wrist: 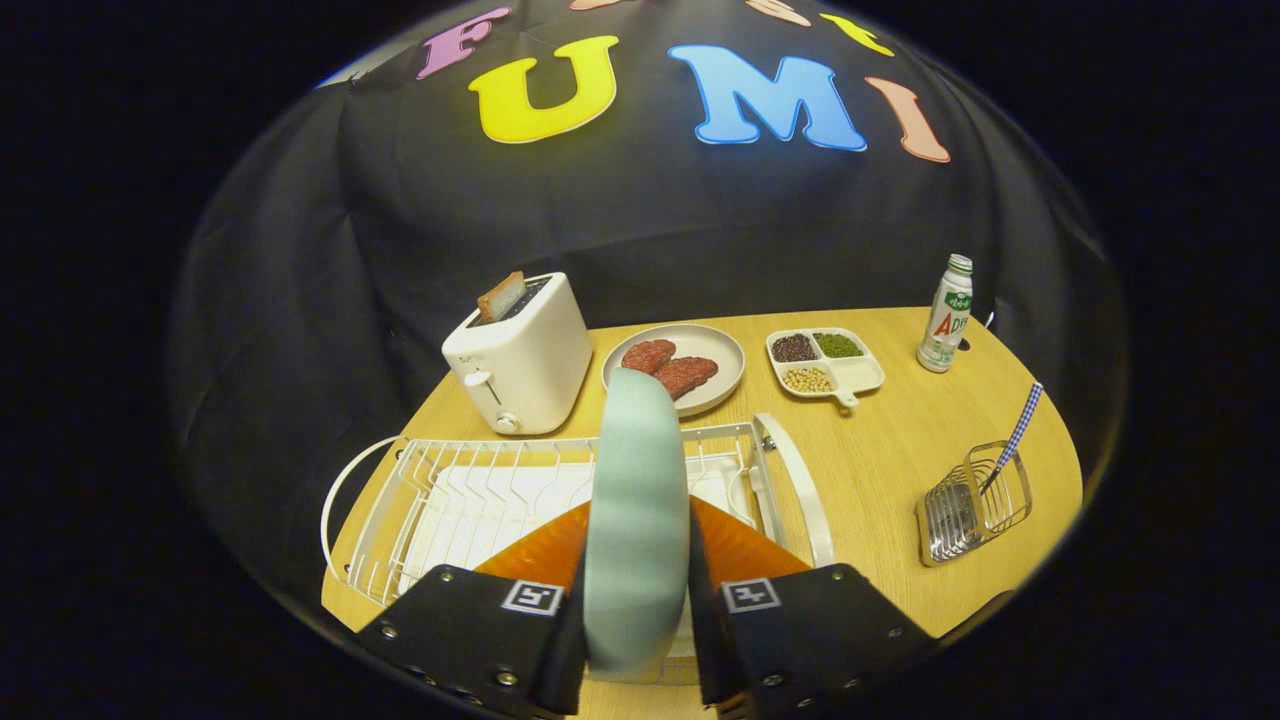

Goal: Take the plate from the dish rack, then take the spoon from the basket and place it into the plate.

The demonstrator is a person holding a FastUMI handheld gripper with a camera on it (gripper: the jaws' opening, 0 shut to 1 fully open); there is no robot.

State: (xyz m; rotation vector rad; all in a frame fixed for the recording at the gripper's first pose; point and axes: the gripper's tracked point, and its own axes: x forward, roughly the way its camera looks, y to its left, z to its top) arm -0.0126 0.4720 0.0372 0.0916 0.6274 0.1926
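A pale green plate (636, 500) stands on edge between my two fingers, and my gripper (637, 545) is shut on it. It is held above the white wire dish rack (470, 480), which lies just ahead of the fingers. Off to the right of the rack, a small wire basket (972, 505) holds a spoon (1016, 436) with a blue checked handle that sticks up out of it.
Beyond the rack stand a white toaster (520, 355) with a slice of toast, a grey plate (674, 366) with two red patties, and a white divided dish (825, 362) of beans. A small bottle (945, 315) stands at the far right. The wooden table (870, 460) lies bare between rack and basket.
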